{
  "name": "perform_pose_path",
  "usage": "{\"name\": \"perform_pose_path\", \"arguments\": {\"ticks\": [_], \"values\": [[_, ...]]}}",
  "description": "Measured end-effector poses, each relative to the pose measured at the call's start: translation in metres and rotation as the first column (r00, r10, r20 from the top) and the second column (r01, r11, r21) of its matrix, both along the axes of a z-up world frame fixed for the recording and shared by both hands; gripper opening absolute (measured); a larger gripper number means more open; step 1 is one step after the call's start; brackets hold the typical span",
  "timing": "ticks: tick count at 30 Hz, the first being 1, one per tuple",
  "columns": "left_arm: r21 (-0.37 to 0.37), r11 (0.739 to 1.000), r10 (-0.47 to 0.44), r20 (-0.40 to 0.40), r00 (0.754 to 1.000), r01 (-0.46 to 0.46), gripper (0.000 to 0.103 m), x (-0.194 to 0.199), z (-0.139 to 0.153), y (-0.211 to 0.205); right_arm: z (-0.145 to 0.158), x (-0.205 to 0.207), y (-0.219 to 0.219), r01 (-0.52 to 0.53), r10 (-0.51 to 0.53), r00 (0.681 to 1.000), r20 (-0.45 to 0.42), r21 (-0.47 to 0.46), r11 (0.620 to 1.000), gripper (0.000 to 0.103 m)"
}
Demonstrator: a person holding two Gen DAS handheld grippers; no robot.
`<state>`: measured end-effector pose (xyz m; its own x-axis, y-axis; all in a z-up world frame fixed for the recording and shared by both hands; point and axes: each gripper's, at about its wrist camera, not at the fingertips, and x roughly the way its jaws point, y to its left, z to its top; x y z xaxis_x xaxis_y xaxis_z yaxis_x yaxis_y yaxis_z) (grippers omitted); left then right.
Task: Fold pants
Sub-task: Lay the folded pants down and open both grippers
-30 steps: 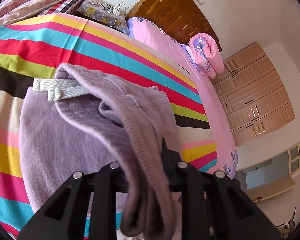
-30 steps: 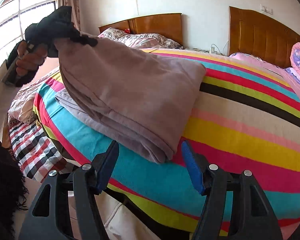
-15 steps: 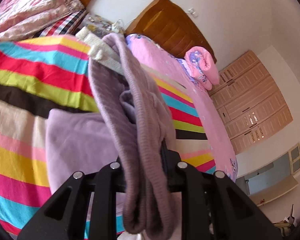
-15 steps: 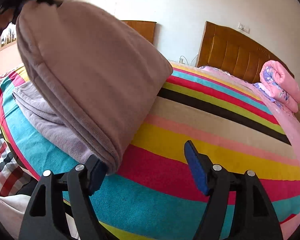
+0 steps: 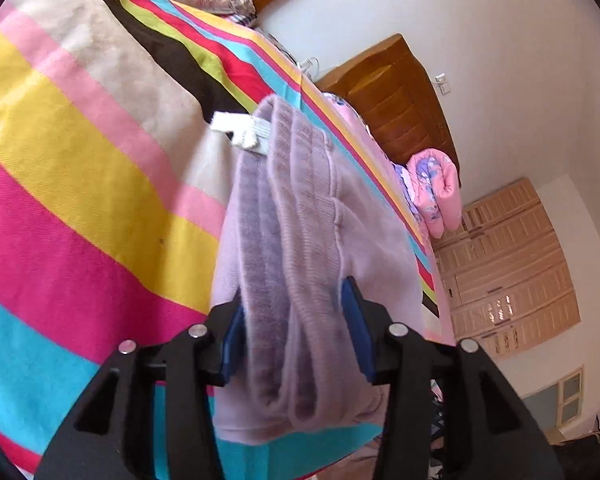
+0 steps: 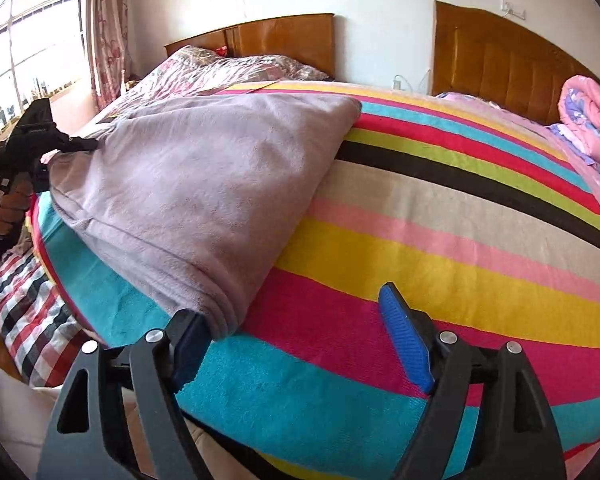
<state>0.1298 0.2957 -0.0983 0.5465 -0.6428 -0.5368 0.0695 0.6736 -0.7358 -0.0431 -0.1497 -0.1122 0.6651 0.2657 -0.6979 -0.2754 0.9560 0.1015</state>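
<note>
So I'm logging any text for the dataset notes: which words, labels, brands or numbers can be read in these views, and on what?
None can be read.
Left gripper: faint marking on its black body in the right wrist view, too small and blurred to read.
Lilac pants: no label shows; white elastic strip at the waistband is blank.
Striped bedspread: pattern only.

The left gripper [image 5: 296, 326] was opening, the ribbed waistband of the lilac pants [image 5: 300, 248] between its blue pads, above the striped bedcover [image 5: 80, 184]
</note>
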Motion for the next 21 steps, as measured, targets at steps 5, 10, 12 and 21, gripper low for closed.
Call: {"name": "perform_pose_path", "arguments": {"ticks": [5, 10, 12, 21], "values": [[0.238, 0.968, 0.018, 0.233, 0.972, -0.075, 0.056, -0.055, 0.075, -0.032, 0.052, -0.003, -0.005, -0.122, 0.109, 0.99, 0.091, 0.146, 0.982, 0.077], [0.413, 0.909, -0.142, 0.181, 0.973, 0.056, 0.06, -0.033, 0.058, -0.106, 0.072, 0.053, 0.05, -0.228, 0.206, 0.967, 0.152, 0.142, 0.963, 0.077], [0.467, 0.883, -0.14, 0.164, 0.977, 0.048, 0.059, -0.037, 0.029, -0.117, 0.053, 0.067, 0.08, -0.333, 0.329, 0.943, 0.057, 0.122, 0.935, 0.077], [0.331, 0.941, -0.134, 0.192, 0.972, 0.064, 0.053, -0.038, 0.009, -0.091, 0.071, 0.08, 0.068, -0.566, 0.563, 0.824, 0.063, 0.139, 0.813, 0.086]]}}
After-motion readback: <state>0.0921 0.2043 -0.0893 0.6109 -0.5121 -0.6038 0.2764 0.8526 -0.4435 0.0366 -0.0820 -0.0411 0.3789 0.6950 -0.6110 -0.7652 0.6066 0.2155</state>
